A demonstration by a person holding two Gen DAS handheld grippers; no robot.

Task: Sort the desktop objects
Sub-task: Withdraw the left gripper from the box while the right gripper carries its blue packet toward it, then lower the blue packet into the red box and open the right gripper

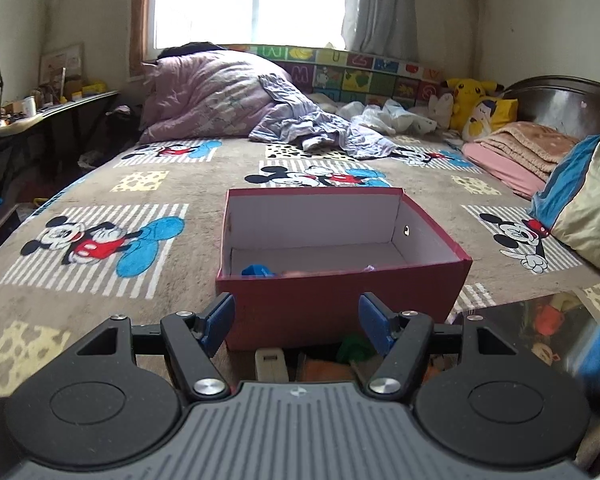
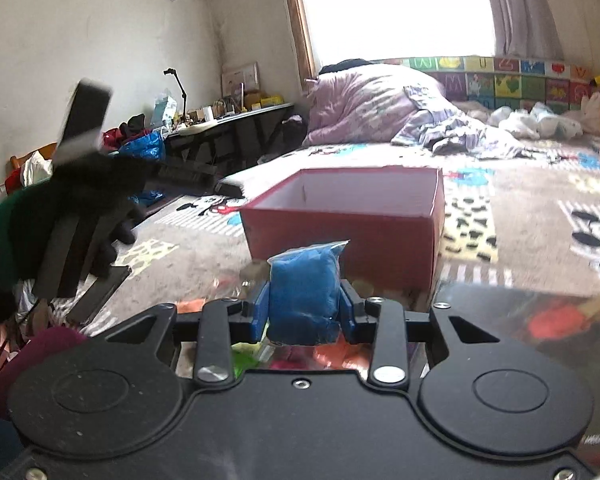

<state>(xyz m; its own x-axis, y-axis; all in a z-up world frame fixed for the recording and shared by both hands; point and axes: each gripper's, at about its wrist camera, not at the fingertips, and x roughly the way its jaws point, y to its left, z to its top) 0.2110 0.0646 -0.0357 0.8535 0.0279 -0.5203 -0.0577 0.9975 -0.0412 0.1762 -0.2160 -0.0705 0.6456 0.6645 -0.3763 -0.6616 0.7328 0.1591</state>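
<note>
Right gripper clamped on a blue bag, clear plastic wrap, blue stuff inside; pads press both its sides, bag stands upright between them and sticks up above the tips. Straight ahead past the bag: red box, open top, white inside, sitting on the Mickey bedspread. Below the fingers a blurry mix of small colourful items, orange and green, can't tell what. Off to the left of the fingers a dark blurred shape, likely the other gripper rig, not clear.

Left gripper spread wide, nothing between the blue pads. Red box just ahead of the tips, its near wall fills the gap between them; not touching as far as visible. Inside the box, at the near-left corner, a blue item peeks over the rim. Under the fingers a beige clip-like thing and green piece, partly hidden. Far ahead: pink quilt, Pikachu plush to the right.
</note>
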